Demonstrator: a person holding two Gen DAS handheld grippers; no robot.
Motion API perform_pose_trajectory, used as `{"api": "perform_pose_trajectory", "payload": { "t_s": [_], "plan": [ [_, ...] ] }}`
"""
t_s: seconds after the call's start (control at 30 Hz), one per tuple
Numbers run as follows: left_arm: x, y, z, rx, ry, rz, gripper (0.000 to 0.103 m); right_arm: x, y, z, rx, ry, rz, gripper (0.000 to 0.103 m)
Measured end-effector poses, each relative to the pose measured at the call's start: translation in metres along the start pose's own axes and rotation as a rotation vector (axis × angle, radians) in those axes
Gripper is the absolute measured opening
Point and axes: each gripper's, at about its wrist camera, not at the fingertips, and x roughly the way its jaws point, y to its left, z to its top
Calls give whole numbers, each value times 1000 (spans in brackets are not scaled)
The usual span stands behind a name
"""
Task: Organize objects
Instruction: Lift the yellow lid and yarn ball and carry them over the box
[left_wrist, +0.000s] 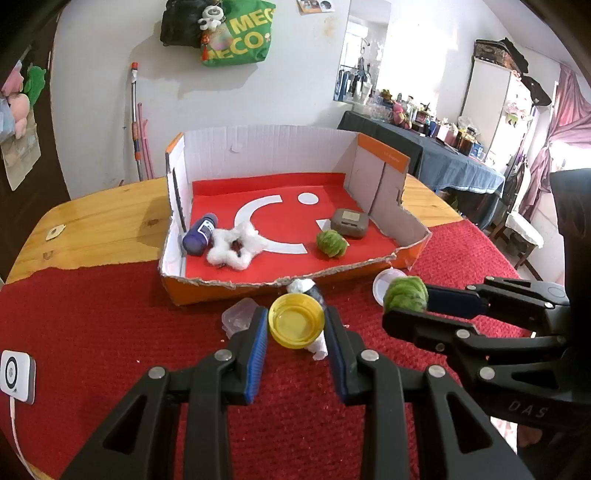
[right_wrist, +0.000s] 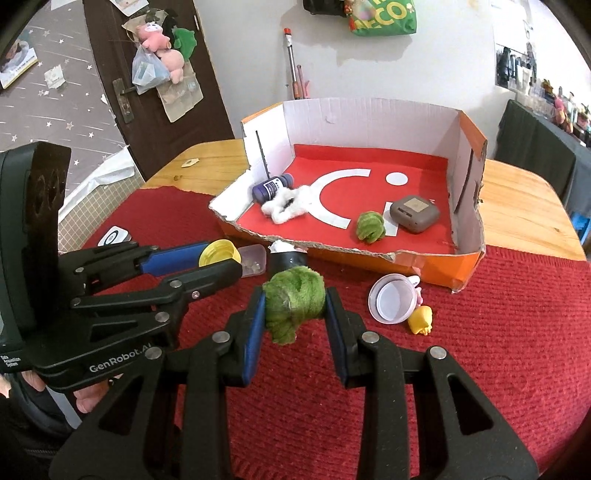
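My left gripper (left_wrist: 295, 325) is shut on a yellow cap (left_wrist: 295, 320), held above the red mat in front of the cardboard box (left_wrist: 280, 288). My right gripper (right_wrist: 295, 306) is shut on a green fuzzy ball (right_wrist: 293, 301), also in front of the box; it shows in the left wrist view (left_wrist: 405, 295). Inside the box lie a purple bottle (left_wrist: 199, 236), a white fluffy piece (left_wrist: 234, 247), a second green ball (left_wrist: 331, 242) and a grey case (left_wrist: 349, 222).
On the red mat (right_wrist: 480, 350) lie a white lid (right_wrist: 391, 299), a small yellow toy (right_wrist: 421, 320), a clear plastic case (right_wrist: 253, 258), a dark tube with white paper (right_wrist: 290, 258) and a white device (left_wrist: 16, 374). Bare wooden table (left_wrist: 103, 218) lies behind.
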Motion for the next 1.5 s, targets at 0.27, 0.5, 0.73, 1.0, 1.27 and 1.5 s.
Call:
{"api": "perform_pose_trajectory", "payload": {
  "t_s": [0.27, 0.5, 0.73, 1.0, 1.27, 1.5],
  "plan": [
    [1, -1, 13, 0, -5, 3, 32, 1, -3, 10, -4, 2, -1, 30],
    [9, 4, 28, -4, 0, 3, 32, 4, -9, 25, 2, 4, -7, 30],
    [23, 17, 43, -15, 17, 11, 32, 19, -18, 41, 17, 23, -3, 30],
    [48, 30, 54, -24, 67, 4, 32, 43, -27, 55, 29, 61, 1, 30],
    [74, 37, 58, -17, 135, -5, 32, 67, -39, 63, 53, 112, 4, 30],
    [92, 44, 56, -30, 188, -10, 32, 84, -44, 66, 57, 160, 8, 30]
  ]
}}
